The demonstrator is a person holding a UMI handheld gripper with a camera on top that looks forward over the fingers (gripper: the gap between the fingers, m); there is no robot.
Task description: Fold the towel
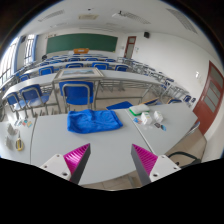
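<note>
A blue towel [93, 121] lies crumpled on the white table [110, 150], beyond my fingers and a little to the left. My gripper [112, 160] is open and empty, with its pink pads [77, 158] wide apart above the table's near part. Nothing stands between the fingers.
A clump of small white and green items [150, 117] lies on the table to the right of the towel. Blue chairs [76, 95] and rows of desks stand beyond the table. A green chalkboard [80, 43] is on the far wall. A reddish door [211, 95] is at the right.
</note>
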